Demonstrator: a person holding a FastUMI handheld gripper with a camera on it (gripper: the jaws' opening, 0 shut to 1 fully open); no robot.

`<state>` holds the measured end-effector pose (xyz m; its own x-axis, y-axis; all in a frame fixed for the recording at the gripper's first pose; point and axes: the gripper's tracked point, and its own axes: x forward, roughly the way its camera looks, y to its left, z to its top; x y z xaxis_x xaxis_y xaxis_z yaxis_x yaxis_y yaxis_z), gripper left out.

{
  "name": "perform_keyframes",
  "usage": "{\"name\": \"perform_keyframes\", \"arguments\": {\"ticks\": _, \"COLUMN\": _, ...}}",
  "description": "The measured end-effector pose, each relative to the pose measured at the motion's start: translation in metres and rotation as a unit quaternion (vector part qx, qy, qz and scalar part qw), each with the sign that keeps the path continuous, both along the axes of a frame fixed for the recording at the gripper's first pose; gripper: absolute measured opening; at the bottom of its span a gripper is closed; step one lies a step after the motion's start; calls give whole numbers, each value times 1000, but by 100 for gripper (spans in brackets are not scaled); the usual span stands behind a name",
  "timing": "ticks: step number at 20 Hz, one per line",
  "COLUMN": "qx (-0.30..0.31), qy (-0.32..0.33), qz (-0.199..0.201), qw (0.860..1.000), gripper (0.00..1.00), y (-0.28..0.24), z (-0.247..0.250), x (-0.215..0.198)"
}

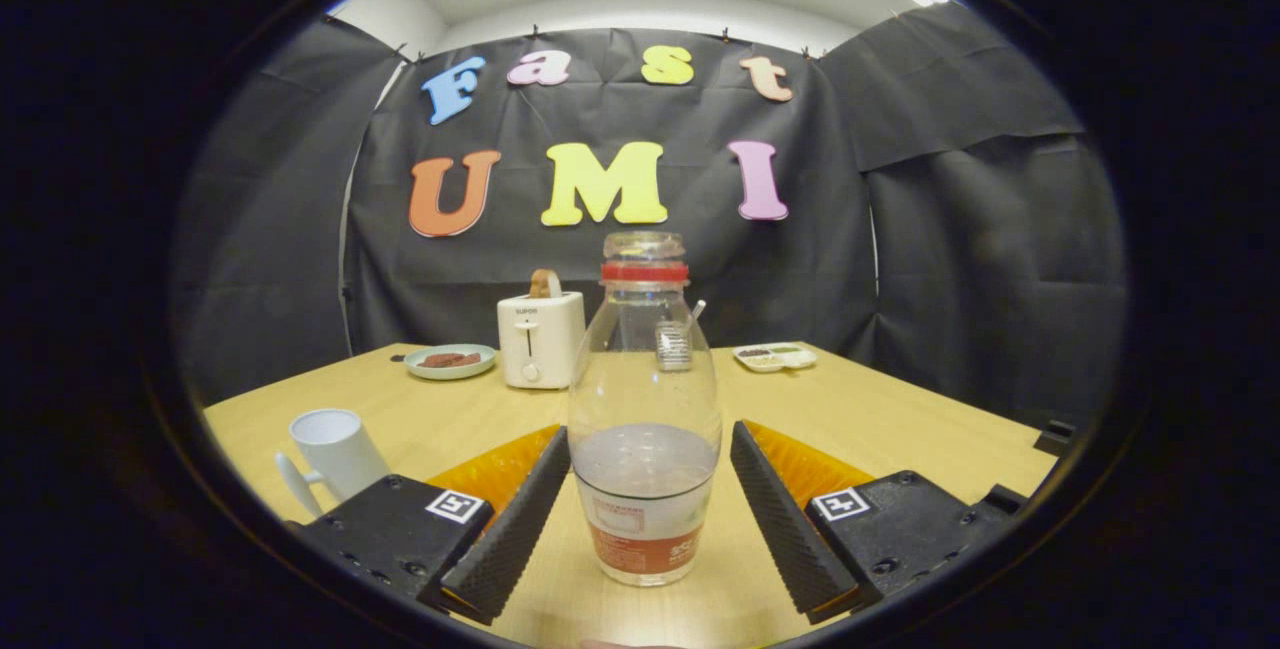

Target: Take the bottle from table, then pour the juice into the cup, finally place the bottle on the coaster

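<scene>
A: Black cloth hangs round the booth, and a pale wooden tabletop [900,429] carries everything. What's on it?

B: A clear bottle [645,409] stands upright in the middle, no cap on, a red ring round its neck, with a shallow fill of liquid low in its body. It sits right between the fingers of the tongs [645,519], which are spread apart; there's a gap on each side, so neither pad is touching it.

A: And the cup?

B: The white cup [335,451] is off to the left of the left finger, handle toward us. At the far end there's a white toaster [540,339] with a slice in its slot, a plate [450,361] just left of it, and a small tray [775,357] over on the right. I can't make out a coaster.

A: So the step in hand is the pick-up?

B: I'd say so. The bottle looks centred, so the tongs could close evenly and both pads meet it together. Grip about where the liquid line is, on the wide part, not up at the taper. Squeeze gently, since thin plastic probably flexes. Lift straight up, as the open mouth would spill if tipped early.
</scene>
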<state>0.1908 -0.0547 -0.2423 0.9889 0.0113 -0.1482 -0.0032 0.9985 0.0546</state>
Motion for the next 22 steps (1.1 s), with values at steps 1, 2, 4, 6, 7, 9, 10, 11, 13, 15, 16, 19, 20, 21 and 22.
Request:
{"name": "perform_keyframes", "arguments": {"ticks": 1, "qx": -1, "qy": 4, "qz": -3, "qw": 1000, "gripper": 100, "y": -3, "z": -5, "x": 4}}
{"name": "perform_keyframes", "arguments": {"ticks": 2, "qx": 1, "qy": 7, "qz": 0, "qw": 1000, "gripper": 100, "y": -3, "z": -9, "x": 6}}
{"name": "perform_keyframes", "arguments": {"ticks": 4, "qx": 10, "qy": 9, "qz": 0, "qw": 1000, "gripper": 99, "y": -3, "z": -8, "x": 10}}
{"name": "perform_keyframes", "arguments": {"ticks": 6, "qx": 10, "qy": 8, "qz": -13, "qw": 1000, "gripper": 88, "y": -11, "z": -7, "x": 15}}
{"name": "perform_keyframes", "arguments": {"ticks": 7, "qx": 10, "qy": 9, "qz": -12, "qw": 1000, "gripper": 82, "y": -10, "z": -8, "x": 16}}
{"name": "perform_keyframes", "arguments": {"ticks": 9, "qx": -1, "qy": 13, "qz": -8, "qw": 1000, "gripper": 81, "y": -9, "z": -9, "x": 17}}
{"name": "perform_keyframes", "arguments": {"ticks": 10, "qx": -1, "qy": 18, "qz": -1, "qw": 1000, "gripper": 80, "y": -7, "z": -8, "x": 14}}
{"name": "perform_keyframes", "arguments": {"ticks": 11, "qx": 0, "qy": 22, "qz": 2, "qw": 1000, "gripper": 80, "y": -6, "z": -7, "x": 11}}
{"name": "perform_keyframes", "arguments": {"ticks": 13, "qx": -7, "qy": 20, "qz": -3, "qw": 1000, "gripper": 80, "y": -11, "z": 2, "x": 4}}
{"name": "perform_keyframes", "arguments": {"ticks": 15, "qx": -13, "qy": 20, "qz": -12, "qw": 1000, "gripper": 80, "y": -16, "z": 11, "x": -4}}
{"name": "perform_keyframes", "arguments": {"ticks": 16, "qx": -16, "qy": 21, "qz": -10, "qw": 1000, "gripper": 80, "y": -16, "z": 14, "x": -7}}
{"name": "perform_keyframes", "arguments": {"ticks": 19, "qx": -21, "qy": 25, "qz": 1, "qw": 999, "gripper": 80, "y": -17, "z": 34, "x": -20}}
{"name": "perform_keyframes", "arguments": {"ticks": 20, "qx": -27, "qy": 22, "qz": 1, "qw": 999, "gripper": 80, "y": -20, "z": 43, "x": -23}}
{"name": "perform_keyframes", "arguments": {"ticks": 21, "qx": -30, "qy": 20, "qz": 4, "qw": 999, "gripper": 80, "y": -22, "z": 54, "x": -26}}
{"name": "perform_keyframes", "arguments": {"ticks": 22, "qx": -32, "qy": 18, "qz": 9, "qw": 999, "gripper": 80, "y": -24, "z": 65, "x": -29}}
